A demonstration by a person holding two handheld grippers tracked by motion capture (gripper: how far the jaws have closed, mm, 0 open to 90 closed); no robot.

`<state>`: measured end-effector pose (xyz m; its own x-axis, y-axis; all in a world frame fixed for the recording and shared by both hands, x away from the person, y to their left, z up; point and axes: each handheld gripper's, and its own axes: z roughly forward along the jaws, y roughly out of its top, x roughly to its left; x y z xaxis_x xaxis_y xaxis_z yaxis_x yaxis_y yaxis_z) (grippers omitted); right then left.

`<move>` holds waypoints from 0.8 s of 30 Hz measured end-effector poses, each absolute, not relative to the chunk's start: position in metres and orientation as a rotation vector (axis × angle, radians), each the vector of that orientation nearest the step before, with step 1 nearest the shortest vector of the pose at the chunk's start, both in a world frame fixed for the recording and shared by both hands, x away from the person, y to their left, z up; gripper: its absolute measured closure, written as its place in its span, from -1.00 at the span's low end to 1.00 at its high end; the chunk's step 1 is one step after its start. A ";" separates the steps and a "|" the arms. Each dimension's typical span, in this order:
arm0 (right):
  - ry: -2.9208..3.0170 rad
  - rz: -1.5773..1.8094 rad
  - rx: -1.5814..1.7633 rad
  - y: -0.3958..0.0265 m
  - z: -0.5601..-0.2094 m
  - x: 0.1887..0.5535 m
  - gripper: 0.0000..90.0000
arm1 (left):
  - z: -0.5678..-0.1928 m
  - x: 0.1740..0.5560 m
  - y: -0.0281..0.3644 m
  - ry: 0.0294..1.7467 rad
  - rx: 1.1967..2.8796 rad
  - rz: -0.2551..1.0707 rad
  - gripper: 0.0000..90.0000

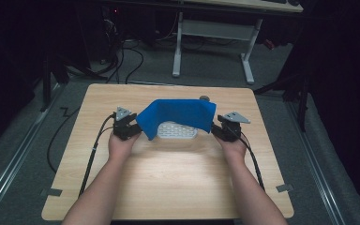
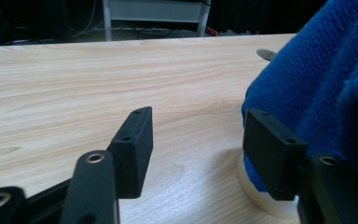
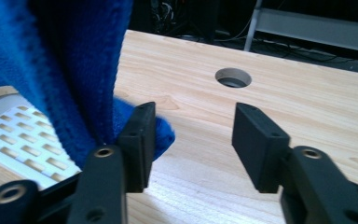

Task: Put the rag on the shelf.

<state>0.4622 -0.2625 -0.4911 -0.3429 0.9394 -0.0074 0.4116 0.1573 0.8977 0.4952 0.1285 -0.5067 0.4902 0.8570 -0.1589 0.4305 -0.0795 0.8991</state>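
Observation:
A blue cloth arches over a white slotted tray in the middle of the wooden table. My left gripper stands at the cloth's left end and my right gripper at its right end. In the left gripper view the left gripper is open over bare wood, and the cloth lies against the outside of its right jaw, above the tray's rim. In the right gripper view the right gripper is open, with the cloth hanging beside its left jaw over the tray.
A round cable hole is cut in the tabletop behind the cloth, near the far edge. A white desk frame and loose cables stand on the floor beyond the table. Bare wood lies in front of the tray.

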 end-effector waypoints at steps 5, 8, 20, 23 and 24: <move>1.835 1.132 1.282 -0.267 -0.488 0.461 -0.04 | -0.504 0.491 0.139 1.112 1.700 0.544 -0.11; 1.835 1.131 1.282 -0.268 -0.487 0.461 -0.05 | -0.504 0.489 0.143 1.113 1.699 0.542 -0.11; 1.842 1.119 1.273 -0.269 -0.483 0.456 -0.08 | -0.509 0.477 0.155 1.114 1.713 0.544 -0.14; 1.852 1.114 1.267 -0.269 -0.481 0.454 -0.09 | -0.510 0.473 0.159 1.123 1.708 0.536 -0.14; 1.857 1.113 1.266 -0.269 -0.481 0.452 -0.10 | -0.510 0.473 0.159 1.123 1.708 0.536 -0.14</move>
<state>0.4524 -0.2687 -0.4808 -0.3458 0.9377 -0.0337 0.4124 0.1841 0.8922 0.4729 0.1589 -0.5100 0.4740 0.8686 -0.1445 0.4344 -0.0879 0.8964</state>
